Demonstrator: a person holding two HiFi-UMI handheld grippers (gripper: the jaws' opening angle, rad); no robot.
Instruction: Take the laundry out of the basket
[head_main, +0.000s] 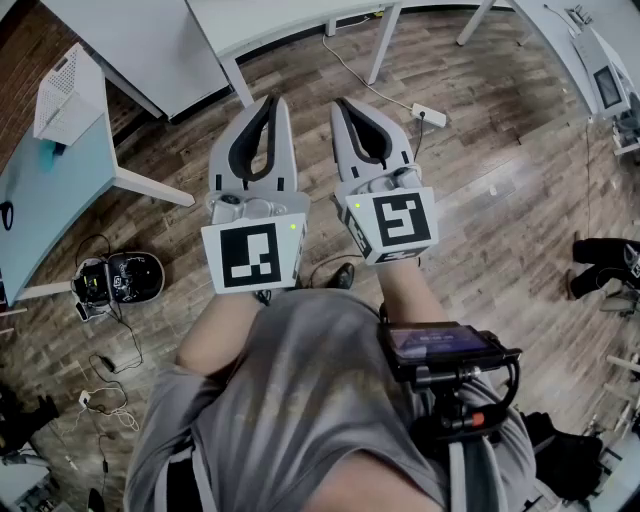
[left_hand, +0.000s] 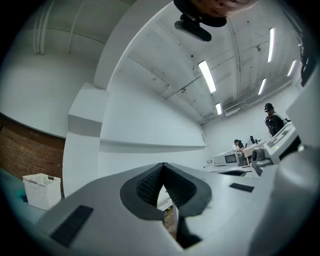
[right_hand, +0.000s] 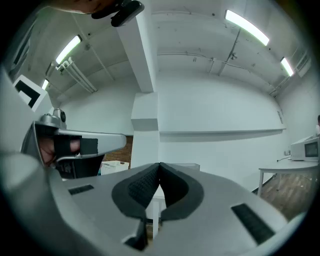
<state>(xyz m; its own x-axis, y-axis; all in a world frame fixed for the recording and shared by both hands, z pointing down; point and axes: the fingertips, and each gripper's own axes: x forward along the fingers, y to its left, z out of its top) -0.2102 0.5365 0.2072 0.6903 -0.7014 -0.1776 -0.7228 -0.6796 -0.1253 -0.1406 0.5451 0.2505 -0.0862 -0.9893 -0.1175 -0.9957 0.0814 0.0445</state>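
My left gripper (head_main: 270, 101) and my right gripper (head_main: 337, 104) are held side by side in front of the person's chest, high over the wooden floor, tips pointing forward. Each is shut with nothing between its jaws. In the left gripper view the left gripper (left_hand: 163, 165) points across the room at a white wall, tips touching. The right gripper (right_hand: 159, 165) shows the same in its own view. A white slotted laundry basket (head_main: 63, 90) stands on a light blue table (head_main: 40, 205) far to the left; the basket (left_hand: 41, 190) shows again at the left gripper view's lower left. No laundry is visible.
White tables (head_main: 270, 25) stand ahead on the wood floor (head_main: 500, 190), with a power strip (head_main: 430, 115) and cable. A small black wheeled device (head_main: 120, 280) and cables lie at the left. People stand by desks (left_hand: 272, 122) at the far right.
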